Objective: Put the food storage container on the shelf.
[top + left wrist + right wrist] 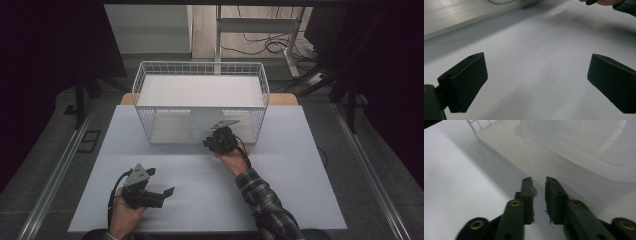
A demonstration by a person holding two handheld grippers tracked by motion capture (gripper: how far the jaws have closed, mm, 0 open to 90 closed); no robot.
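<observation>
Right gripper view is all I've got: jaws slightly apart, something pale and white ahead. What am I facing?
Observer: Your right gripper is at the front wall of a white wire basket, and a round white plate stands at that wall.
Operator: Where's the other gripper?
Observer: The left gripper is held low near the front edge of the table, to your left and well away from the basket.
Operator: Is it holding anything?
Observer: No. The left gripper view shows its jaws wide open with bare table between them.
</observation>
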